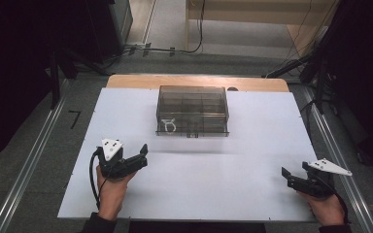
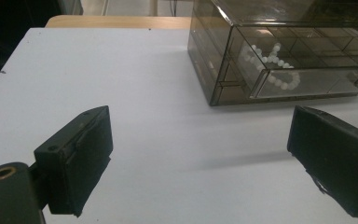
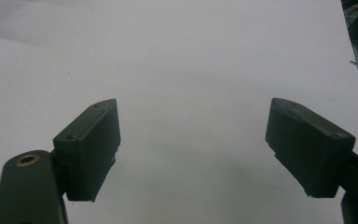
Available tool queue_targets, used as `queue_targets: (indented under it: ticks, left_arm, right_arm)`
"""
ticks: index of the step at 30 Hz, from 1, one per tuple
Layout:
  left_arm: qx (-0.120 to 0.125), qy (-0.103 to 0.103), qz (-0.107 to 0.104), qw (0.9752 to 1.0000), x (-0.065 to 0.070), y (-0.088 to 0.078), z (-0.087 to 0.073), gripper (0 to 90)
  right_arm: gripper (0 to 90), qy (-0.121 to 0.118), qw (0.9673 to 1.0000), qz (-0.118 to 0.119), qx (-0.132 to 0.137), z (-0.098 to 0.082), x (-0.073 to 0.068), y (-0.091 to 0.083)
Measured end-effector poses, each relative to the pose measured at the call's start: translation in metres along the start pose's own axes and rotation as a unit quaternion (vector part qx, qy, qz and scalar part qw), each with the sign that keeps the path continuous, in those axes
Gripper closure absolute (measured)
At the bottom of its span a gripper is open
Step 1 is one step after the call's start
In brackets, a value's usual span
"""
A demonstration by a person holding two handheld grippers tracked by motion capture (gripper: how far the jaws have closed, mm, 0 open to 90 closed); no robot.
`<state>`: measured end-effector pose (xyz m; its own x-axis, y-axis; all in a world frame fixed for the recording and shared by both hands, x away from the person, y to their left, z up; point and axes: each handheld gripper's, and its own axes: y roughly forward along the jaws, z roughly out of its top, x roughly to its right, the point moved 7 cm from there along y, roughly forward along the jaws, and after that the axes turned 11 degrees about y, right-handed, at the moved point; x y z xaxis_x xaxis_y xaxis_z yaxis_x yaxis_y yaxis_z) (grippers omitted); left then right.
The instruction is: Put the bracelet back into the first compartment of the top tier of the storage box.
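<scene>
I can read no writing or label anywhere. One smoky clear box (image 1: 192, 109) with inner compartments sits at the middle far side of my white bench (image 1: 252, 184); one string of white beads (image 2: 272, 65) lies in its front-left compartment. My left tongs (image 1: 141, 156) and right tongs (image 1: 286, 175), two in all, are spread and hold nothing, well apart from the box

Smoky transparent compartment box (image 1: 192, 110), lid closed, at table's far centre; white bead bracelet (image 2: 271, 64) in its front-left compartment.
</scene>
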<state>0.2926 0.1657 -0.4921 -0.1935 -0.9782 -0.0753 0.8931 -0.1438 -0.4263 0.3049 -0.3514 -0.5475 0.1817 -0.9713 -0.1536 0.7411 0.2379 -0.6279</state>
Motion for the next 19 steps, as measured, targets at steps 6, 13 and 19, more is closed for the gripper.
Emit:
queue_targets:
  ticks: [6,13,19]
  left_arm:
    - [-0.003,-0.004,0.001,1.0,-0.0025,-0.0015,-0.0036,6.9]
    - [-0.006,-0.008,0.0,1.0,-0.0032,-0.0018,-0.0058,6.9]
    - [-0.008,-0.009,0.001,0.9999,-0.0051,-0.0022,-0.0081,6.9]
  right_arm:
    - [16.5,0.002,1.0,0.0,-0.002,-0.0005,-0.0002,0.0]
    - [16.5,0.0,1.0,0.001,-0.002,-0.0005,-0.0005,0.0003]
    - [16.5,0.002,1.0,0.0,-0.002,-0.0008,0.0,0.0002]
